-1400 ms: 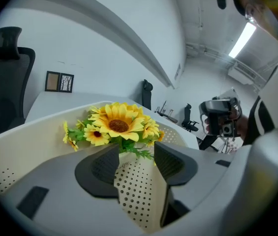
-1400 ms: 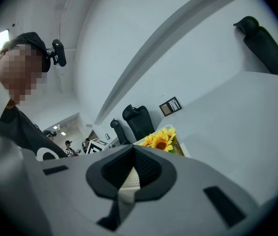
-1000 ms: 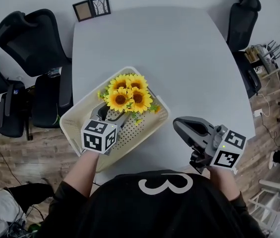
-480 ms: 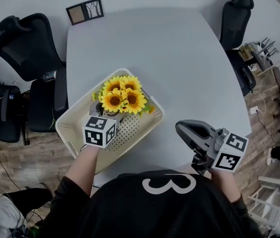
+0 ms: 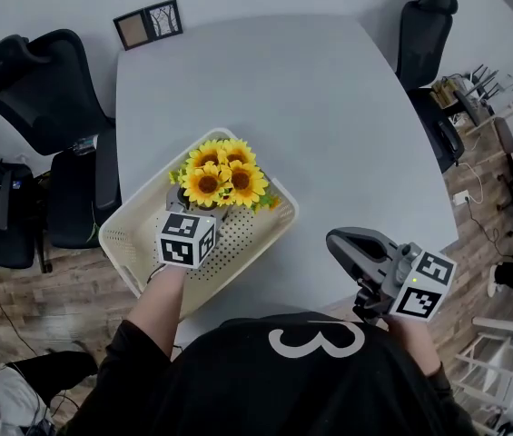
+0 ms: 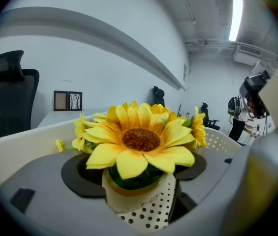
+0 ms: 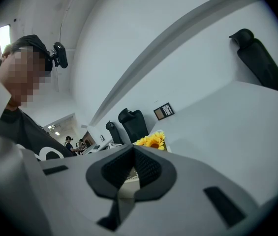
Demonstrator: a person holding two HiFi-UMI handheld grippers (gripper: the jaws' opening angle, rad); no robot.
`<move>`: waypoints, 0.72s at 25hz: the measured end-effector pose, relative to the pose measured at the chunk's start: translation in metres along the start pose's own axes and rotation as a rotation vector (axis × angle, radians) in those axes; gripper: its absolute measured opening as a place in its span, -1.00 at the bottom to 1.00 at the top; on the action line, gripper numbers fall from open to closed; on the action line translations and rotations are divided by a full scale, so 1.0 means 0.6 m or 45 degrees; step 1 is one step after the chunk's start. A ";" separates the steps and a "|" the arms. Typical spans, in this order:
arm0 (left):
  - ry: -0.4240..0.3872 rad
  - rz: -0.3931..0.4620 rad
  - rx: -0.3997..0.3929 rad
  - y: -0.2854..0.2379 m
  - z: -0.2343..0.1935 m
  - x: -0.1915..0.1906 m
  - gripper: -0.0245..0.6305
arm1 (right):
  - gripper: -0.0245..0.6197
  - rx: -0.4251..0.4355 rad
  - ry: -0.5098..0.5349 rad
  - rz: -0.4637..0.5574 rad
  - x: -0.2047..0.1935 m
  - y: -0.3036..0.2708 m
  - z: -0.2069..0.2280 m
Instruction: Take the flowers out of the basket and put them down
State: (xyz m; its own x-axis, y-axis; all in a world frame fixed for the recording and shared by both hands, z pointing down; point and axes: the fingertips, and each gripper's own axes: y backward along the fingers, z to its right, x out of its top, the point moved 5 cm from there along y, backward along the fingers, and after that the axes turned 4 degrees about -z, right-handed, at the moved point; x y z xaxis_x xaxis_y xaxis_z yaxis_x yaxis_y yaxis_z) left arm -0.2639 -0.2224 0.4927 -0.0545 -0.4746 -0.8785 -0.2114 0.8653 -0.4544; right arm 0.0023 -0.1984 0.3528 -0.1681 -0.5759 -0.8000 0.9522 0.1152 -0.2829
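**Tool, left.** The left gripper (image 5: 196,214) is found inside the basket (image 5: 133,230), pointed away from the person and slightly downward. Its jaws have just been opening and are now spread as wide as they are seen to go. A small pale pot (image 6: 129,198) stands between them, and no pad is seen to press on it. Nothing is judged to be held.

**Tool, right.** The right gripper (image 5: 336,241) is held over the bare table (image 5: 329,116), well apart from the basket on the person's right. Its jaws are closed together at the tips, with nothing between them.

**Task's thing.** The flowers (image 5: 220,175), a bunch of yellow sunflowers, are still in the basket, at its far end, set in the pot. Their long axis is read as roughly upright: stems rise from the pot and the heads spread above the jaws.

**Governing relation.** The pot lies directly ahead of the left gripper, on its centre line, at jaw height. The blooms overhang both jaws. The left hand is plainly the nearer.

**Assessment.** The coming move is judged to be a closing on the pot, below the petals, followed by a lift straight up over the basket wall. A grip taken too high would be expected to crush petals.
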 end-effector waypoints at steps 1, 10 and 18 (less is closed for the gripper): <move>0.000 0.004 -0.009 -0.002 0.000 0.000 0.19 | -0.90 -0.006 0.001 0.002 0.000 0.002 0.000; 0.009 0.056 -0.051 -0.012 0.001 0.000 0.18 | -0.90 -0.040 -0.003 0.000 -0.007 0.014 -0.004; -0.029 0.038 -0.061 -0.006 0.011 0.005 -0.16 | -0.90 -0.060 -0.014 0.010 -0.009 0.021 -0.002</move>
State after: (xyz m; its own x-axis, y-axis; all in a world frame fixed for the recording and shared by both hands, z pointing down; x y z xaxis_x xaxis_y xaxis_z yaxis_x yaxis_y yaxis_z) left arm -0.2571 -0.2261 0.4906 -0.0395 -0.4441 -0.8951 -0.2563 0.8703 -0.4205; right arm 0.0148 -0.1928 0.3527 -0.1575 -0.5833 -0.7968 0.9405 0.1575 -0.3012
